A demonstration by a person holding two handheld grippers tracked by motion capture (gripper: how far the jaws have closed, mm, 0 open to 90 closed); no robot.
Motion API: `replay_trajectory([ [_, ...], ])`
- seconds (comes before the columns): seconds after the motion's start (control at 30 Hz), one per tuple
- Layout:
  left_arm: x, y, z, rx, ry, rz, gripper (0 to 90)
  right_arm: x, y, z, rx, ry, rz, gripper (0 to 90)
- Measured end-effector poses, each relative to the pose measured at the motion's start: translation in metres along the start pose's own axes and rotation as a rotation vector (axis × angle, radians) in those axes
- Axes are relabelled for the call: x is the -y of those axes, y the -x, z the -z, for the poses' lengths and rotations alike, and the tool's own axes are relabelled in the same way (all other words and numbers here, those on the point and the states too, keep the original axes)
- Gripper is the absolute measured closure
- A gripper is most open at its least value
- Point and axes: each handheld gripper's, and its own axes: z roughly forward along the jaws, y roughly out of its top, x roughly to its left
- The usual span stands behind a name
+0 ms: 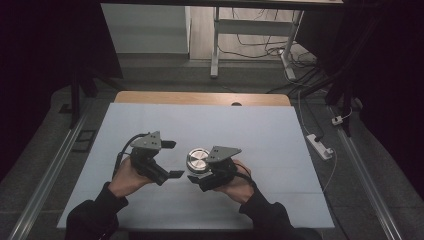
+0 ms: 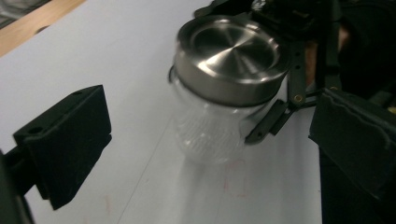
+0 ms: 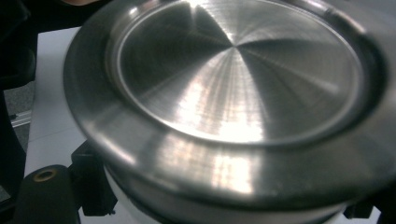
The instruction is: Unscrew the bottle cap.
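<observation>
Near the bench (image 1: 280, 150) centre, the right tool (image 1: 196, 178) grips the jar (image 2: 212, 126) below its steel lid (image 2: 231, 56). The left tool (image 1: 172, 159) stands wide open, empty, beside it. Advice: close squarely on the lid rim, keeping the jar steady.

One glass jar (image 1: 198, 163) stands on the worktop (image 1: 280, 145), near the middle of its near half, wearing one brushed steel lid (image 2: 231, 53). Two grippers are over the sheet: the left gripper (image 1: 172, 159) and the right gripper (image 1: 196, 179), one in each of the person's two hands. One white power strip (image 1: 320, 146) lies on the floor beyond the worktop's right edge.
</observation>
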Motion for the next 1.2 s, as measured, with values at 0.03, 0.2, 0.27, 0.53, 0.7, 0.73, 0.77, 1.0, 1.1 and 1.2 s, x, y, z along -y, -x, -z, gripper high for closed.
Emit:
replay_trajectory([
  [0.03,-0.002,0.0,-0.003,0.018,0.0,-0.012,0.0,0.0,0.0,0.0,-0.004,0.002,-0.001,14.7],
  [0.2,-0.011,-0.002,-0.017,0.123,0.014,-0.055,1.3,0.0,-0.001,0.001,-0.027,0.008,0.009,14.7],
  [0.27,-0.013,-0.002,-0.021,0.152,0.007,-0.079,2.3,-0.001,-0.002,0.001,-0.041,0.009,0.015,14.7],
  [0.53,-0.011,-0.003,-0.025,0.151,0.025,-0.123,16.2,-0.002,-0.006,0.001,-0.077,0.015,0.039,14.7],
  [0.7,-0.007,0.002,-0.025,0.08,0.042,-0.104,20.9,-0.001,-0.004,0.0,-0.055,-0.002,0.024,14.7],
  [0.73,-0.007,0.004,-0.025,0.058,0.05,-0.091,21.6,-0.001,-0.003,0.0,-0.052,-0.003,0.01,14.7],
  [0.77,-0.007,0.006,-0.025,0.039,0.056,-0.077,22.2,0.0,-0.001,0.0,-0.053,0.0,-0.001,14.7],
  [1.0,-0.015,0.022,-0.031,-0.077,0.034,-0.07,20.9,-0.001,0.002,0.004,-0.04,0.017,-0.022,14.7],
  [1.1,-0.017,0.021,-0.034,-0.039,0.012,-0.113,17.8,-0.002,0.0,0.005,-0.058,0.021,-0.008,14.7],
  [1.2,-0.015,0.014,-0.034,0.044,0.027,-0.125,15.3,-0.005,-0.003,0.006,-0.091,0.036,0.004,14.8],
])
